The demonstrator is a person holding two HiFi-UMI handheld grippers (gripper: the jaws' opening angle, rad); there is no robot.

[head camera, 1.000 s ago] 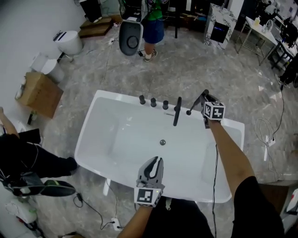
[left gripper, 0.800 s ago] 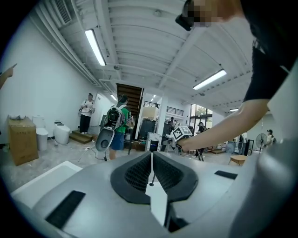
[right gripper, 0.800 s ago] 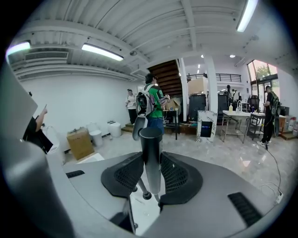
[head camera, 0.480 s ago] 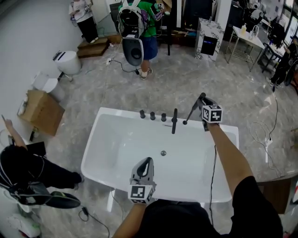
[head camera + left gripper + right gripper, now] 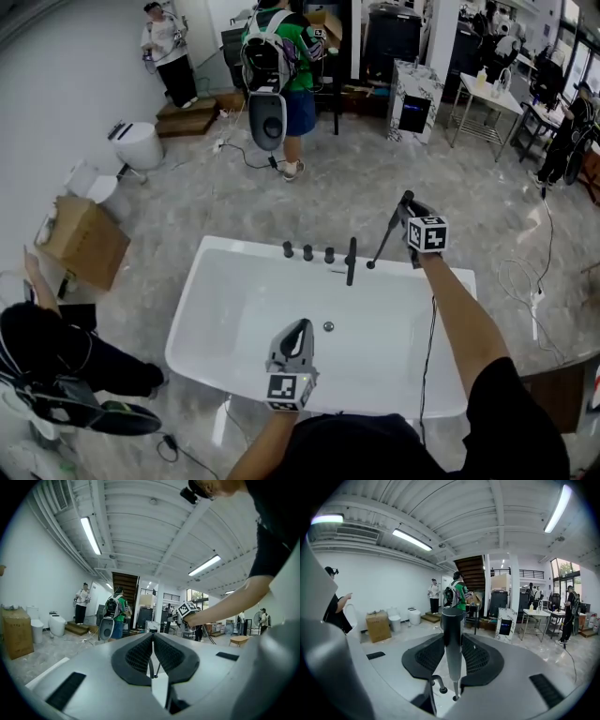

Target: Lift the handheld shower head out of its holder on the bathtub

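The left gripper hung pinched shut and empty over the white oval bathtub, while the nearer right gripper clasped the slim black cylindrical shower head (long axis slanting down-left), its lower tip seemingly clear of the far rim.

The room holds one bathtub, three knobs, one spout, one handheld shower head, one cardboard box and two toilets.
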